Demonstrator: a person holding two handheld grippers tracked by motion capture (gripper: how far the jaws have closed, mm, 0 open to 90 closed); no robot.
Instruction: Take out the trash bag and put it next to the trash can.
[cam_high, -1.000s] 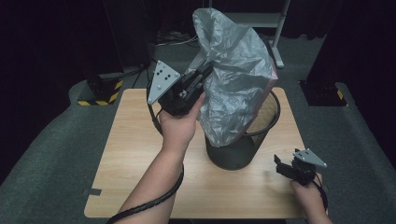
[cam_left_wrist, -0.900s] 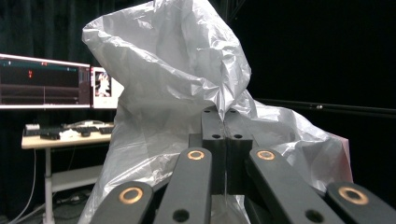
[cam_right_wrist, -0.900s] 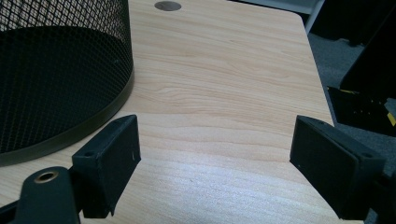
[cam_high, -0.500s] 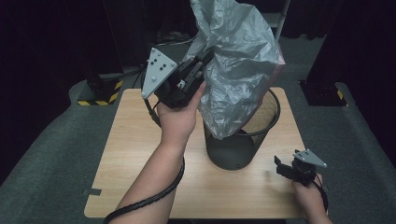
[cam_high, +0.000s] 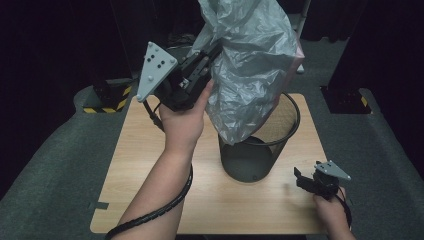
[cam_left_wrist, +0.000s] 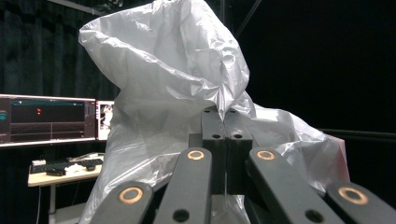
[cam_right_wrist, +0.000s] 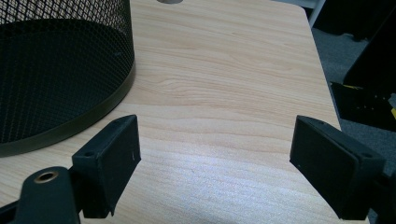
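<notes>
A crumpled grey plastic bag (cam_high: 250, 60) hangs high above a black wire-mesh bin (cam_high: 260, 150) that stands on the wooden table (cam_high: 150, 165). The bag's lower end still dips into the bin's mouth. My left gripper (cam_high: 212, 52) is raised over the table's left half and is shut on the bag's edge; in the left gripper view the jaws are pressed together on the grey plastic bag (cam_left_wrist: 187, 84). My right gripper (cam_high: 302, 180) rests low near the table's front right corner, open, with nothing between its fingers (cam_right_wrist: 112, 158). The bin's mesh wall (cam_right_wrist: 56, 70) stands just to its left.
Dark floor and black curtains surround the table. A black-and-yellow block (cam_high: 107, 100) lies on the floor at the back left. In the left gripper view, lit monitors (cam_left_wrist: 46, 119) and a desk with a keyboard (cam_left_wrist: 65, 165) stand in the background.
My left gripper has lifted the bag higher and a little toward the back, drawing more of it out of the bin. The right gripper has stayed put.
</notes>
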